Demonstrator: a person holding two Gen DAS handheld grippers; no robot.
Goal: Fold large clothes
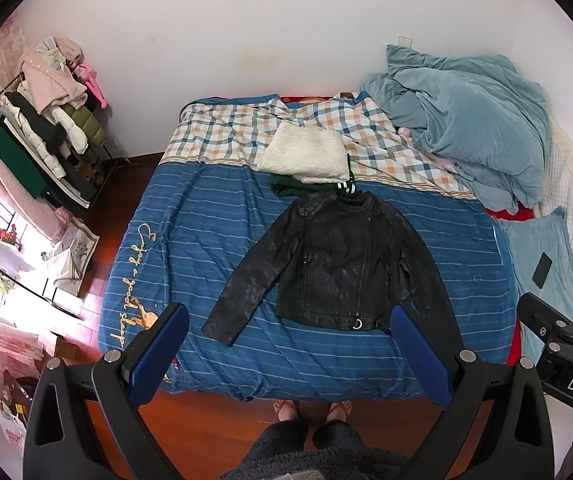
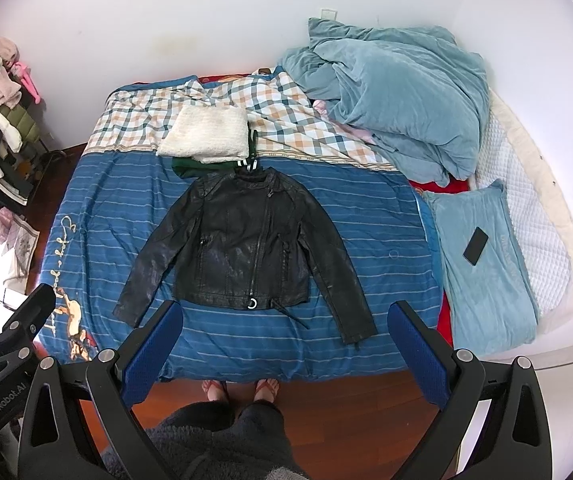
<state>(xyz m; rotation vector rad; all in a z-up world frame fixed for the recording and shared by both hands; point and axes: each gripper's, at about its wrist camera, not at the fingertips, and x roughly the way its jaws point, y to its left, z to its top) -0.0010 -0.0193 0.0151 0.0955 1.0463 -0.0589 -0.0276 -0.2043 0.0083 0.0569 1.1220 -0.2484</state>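
At the far left, a clothes rack (image 1: 42, 136) loaded with coats is seen in full only from the left wrist view, along with a bright window; the right wrist view catches just its edge. The left gripper (image 1: 288, 340) is held above the foot of the bed (image 1: 190, 240), its jaws spread wide with nothing between them. A black leather jacket (image 1: 338, 264) is laid flat, front up and sleeves spread, on the blue striped duvet, with a folded white fleece (image 1: 306, 156) stacked on a green garment (image 1: 286, 188) just beyond its collar. The right gripper (image 2: 284, 338) is likewise wide open and empty. A black phone (image 2: 475, 246) on a pale blue pillow (image 2: 482, 280) is shown more plainly in the right wrist view.
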